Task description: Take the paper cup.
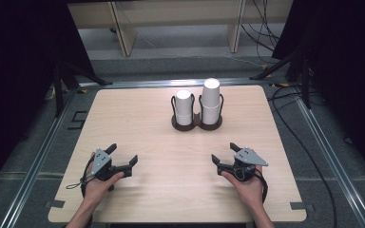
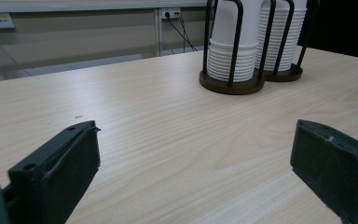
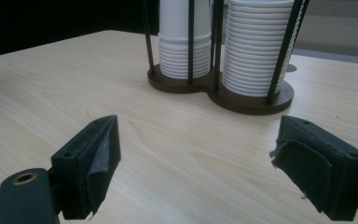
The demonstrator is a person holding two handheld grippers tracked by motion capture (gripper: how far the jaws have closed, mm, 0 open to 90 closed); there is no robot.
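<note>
Pale wood grain runs across the tabletop [image 1: 138,114], a rounded board on a metal frame, with grey floor around it and dark curtains at both sides. Toward its far edge, a little right of centre, stands a dark brown double cup holder [image 1: 196,124] with two round bases joined into one piece and thin black upright rods around each bay. Each bay holds a stack of white paper cups set upside down: the left stack [image 1: 184,107] is shorter, the right stack [image 1: 211,101] rises clearly higher. The two stacks stand just beside each other, parted by the rods.

Near the front edge, the person's left hand [image 1: 98,183] grips the left tool [image 1: 122,156], whose black jaws stand wide apart with bare tabletop between them. In the left gripper view those jaws frame the holder [image 2: 232,84] and its ribbed cup rims [image 2: 231,65] well ahead and to the right.

The right hand [image 1: 247,183] holds the right tool [image 1: 225,153], also near the front edge and well apart from the left one; its jaws are likewise spread wide on nothing. A grey three-cornered plate sits on top of each tool. In the right gripper view the holder [image 3: 223,91] stands ahead between the jaws, the nearer stack [image 3: 254,51] on the right. Both tools sit low by the wood; whether they touch it I cannot tell.
</note>
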